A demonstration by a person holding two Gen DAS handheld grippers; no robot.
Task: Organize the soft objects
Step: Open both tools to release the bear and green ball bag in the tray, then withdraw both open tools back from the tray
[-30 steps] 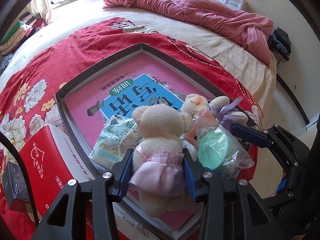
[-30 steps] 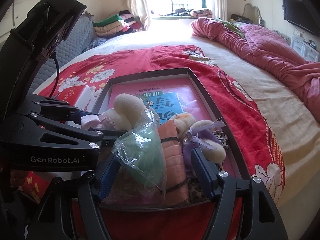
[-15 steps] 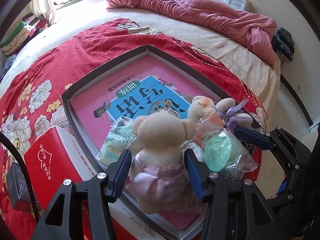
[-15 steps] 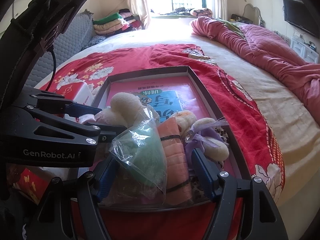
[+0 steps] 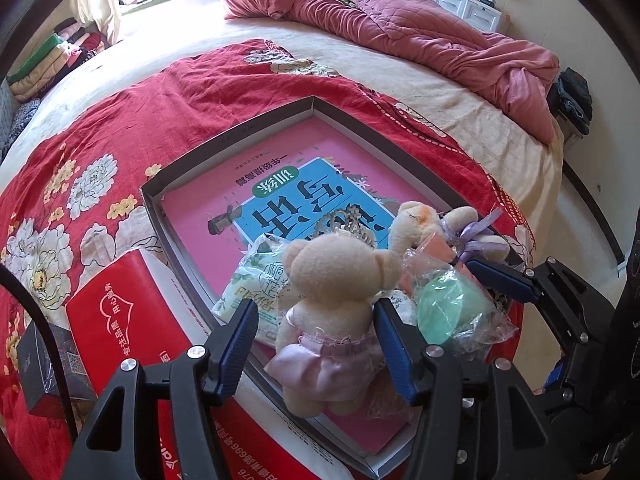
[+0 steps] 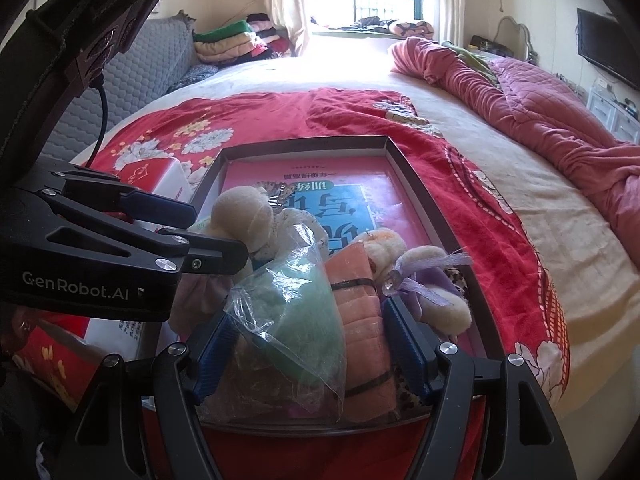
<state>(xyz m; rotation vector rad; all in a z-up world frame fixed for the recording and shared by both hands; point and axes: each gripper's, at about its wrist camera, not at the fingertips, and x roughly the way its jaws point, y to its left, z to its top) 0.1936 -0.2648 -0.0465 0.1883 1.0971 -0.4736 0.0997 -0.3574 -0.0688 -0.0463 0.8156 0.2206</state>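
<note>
A cream teddy bear in a pink dress (image 5: 332, 312) sits at the near end of a grey tray (image 5: 224, 144) on the bed. My left gripper (image 5: 316, 344) is open around it, with a gap on both sides. Beside it lie a clear bag with a green soft item (image 5: 452, 312), an orange rolled cloth (image 6: 360, 300), a second plush with a purple ribbon (image 5: 448, 224) and a tissue pack (image 5: 256, 284). My right gripper (image 6: 308, 344) stands around the bag (image 6: 292, 312) and the orange cloth, its fingers (image 6: 404, 344) wide apart.
A pink and blue book (image 5: 288, 196) lies in the tray. A red and white box (image 5: 128, 316) and a small dark box (image 5: 44, 364) sit left of the tray. The red floral blanket (image 5: 120, 120) covers the bed; a pink quilt (image 5: 420, 36) is heaped at the far side.
My left gripper has opened and let go of the bear, which now rests in the tray. Both grippers have drawn back slightly. The right gripper's fingers have stayed as wide apart.
</note>
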